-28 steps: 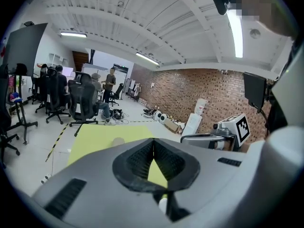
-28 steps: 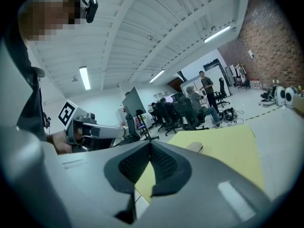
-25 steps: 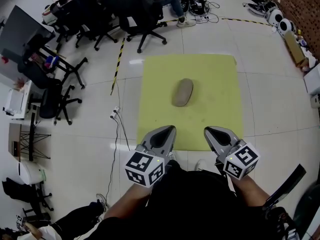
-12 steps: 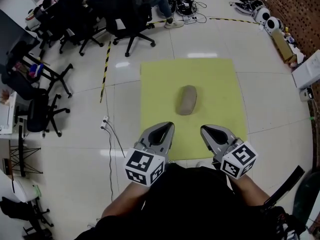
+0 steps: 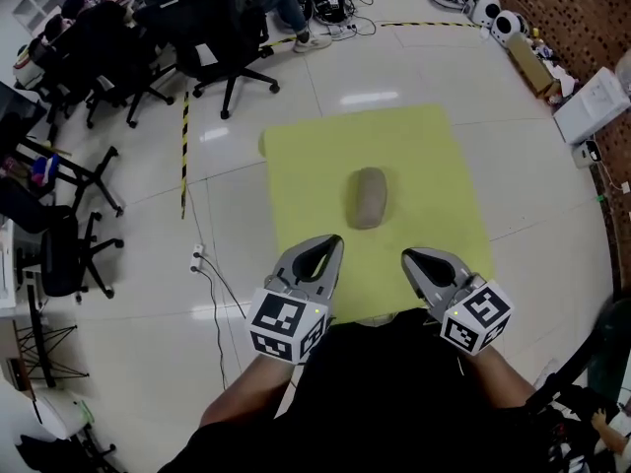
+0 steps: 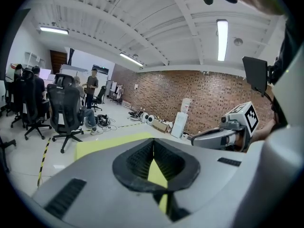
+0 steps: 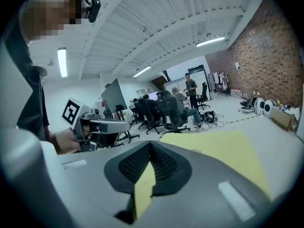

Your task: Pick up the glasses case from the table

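Note:
The glasses case (image 5: 369,197), a grey-brown oval, lies near the middle of the yellow table (image 5: 296,156) in the head view. My left gripper (image 5: 334,240) hovers over the table's near edge, short of the case and to its left, jaws shut and empty. My right gripper (image 5: 407,256) is level with it, short of the case and to its right, also shut and empty. In the left gripper view the closed jaws (image 6: 153,142) hide the case, as do those in the right gripper view (image 7: 150,144). Each gripper view shows the other gripper (image 6: 223,133) (image 7: 93,126) beside it.
Black office chairs (image 5: 212,37) crowd the far left, with people among them. A cable and socket (image 5: 202,256) lie on the floor left of the table. Yellow-black tape (image 5: 183,151) runs along the floor. A white box (image 5: 592,106) and a brick wall stand at the right.
Both grippers have moved a little nearer the case, still shut. The head view has swung, so the table now sits slightly turned and the chairs lie further up-left.

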Action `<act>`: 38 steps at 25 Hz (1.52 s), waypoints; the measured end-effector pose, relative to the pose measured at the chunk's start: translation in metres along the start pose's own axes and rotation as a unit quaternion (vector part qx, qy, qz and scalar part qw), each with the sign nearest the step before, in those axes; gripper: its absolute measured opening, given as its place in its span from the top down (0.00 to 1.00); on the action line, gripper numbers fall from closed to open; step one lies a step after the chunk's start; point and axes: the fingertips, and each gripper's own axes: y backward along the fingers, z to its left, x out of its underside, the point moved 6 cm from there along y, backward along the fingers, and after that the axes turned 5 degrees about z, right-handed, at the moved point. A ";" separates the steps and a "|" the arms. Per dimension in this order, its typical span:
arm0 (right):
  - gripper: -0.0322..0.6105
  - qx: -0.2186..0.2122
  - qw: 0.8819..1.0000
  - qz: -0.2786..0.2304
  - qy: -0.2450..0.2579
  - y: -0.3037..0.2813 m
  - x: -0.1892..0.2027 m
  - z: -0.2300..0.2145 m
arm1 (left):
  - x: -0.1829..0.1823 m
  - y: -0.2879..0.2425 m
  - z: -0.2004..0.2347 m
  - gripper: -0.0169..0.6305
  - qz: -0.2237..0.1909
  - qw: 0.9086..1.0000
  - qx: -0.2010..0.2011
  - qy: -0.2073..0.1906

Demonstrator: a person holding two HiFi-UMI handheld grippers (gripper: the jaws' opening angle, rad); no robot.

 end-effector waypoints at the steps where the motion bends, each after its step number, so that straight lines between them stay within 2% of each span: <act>1: 0.95 0.005 1.000 0.002 -0.004 0.001 0.001 -0.003 | 0.000 -0.003 0.001 0.96 0.001 1.000 0.002 0.000; 8: 0.95 -0.001 1.000 0.028 -0.009 -0.001 0.005 -0.026 | 0.001 -0.042 0.009 0.96 0.011 1.000 -0.012 0.002; 12: 0.95 -0.012 0.999 0.038 -0.017 -0.001 0.011 -0.048 | 0.019 -0.077 0.013 0.89 0.062 0.998 -0.011 0.013; 14: 0.95 -0.016 0.999 0.040 -0.021 -0.001 0.010 -0.063 | 0.027 -0.096 0.017 0.82 0.086 0.996 -0.021 0.019; 19: 0.95 -0.033 0.998 0.039 -0.043 -0.004 0.012 -0.095 | 0.039 -0.131 0.026 0.76 0.103 0.992 -0.059 0.044; 22: 0.95 -0.044 0.997 0.044 -0.055 -0.010 0.023 -0.108 | 0.062 -0.157 0.033 0.71 0.131 0.986 -0.061 0.079; 25: 0.95 -0.057 0.995 0.051 -0.066 -0.013 0.030 -0.117 | 0.082 -0.185 0.039 0.60 0.177 0.976 -0.060 0.107; 32: 0.95 -0.063 0.992 0.062 -0.090 -0.007 0.053 -0.140 | 0.104 -0.230 0.048 0.52 0.219 0.968 -0.080 0.090; 38: 0.95 -0.056 0.991 0.064 -0.103 -0.001 0.059 -0.158 | 0.116 -0.253 0.062 0.38 0.257 0.957 -0.102 0.083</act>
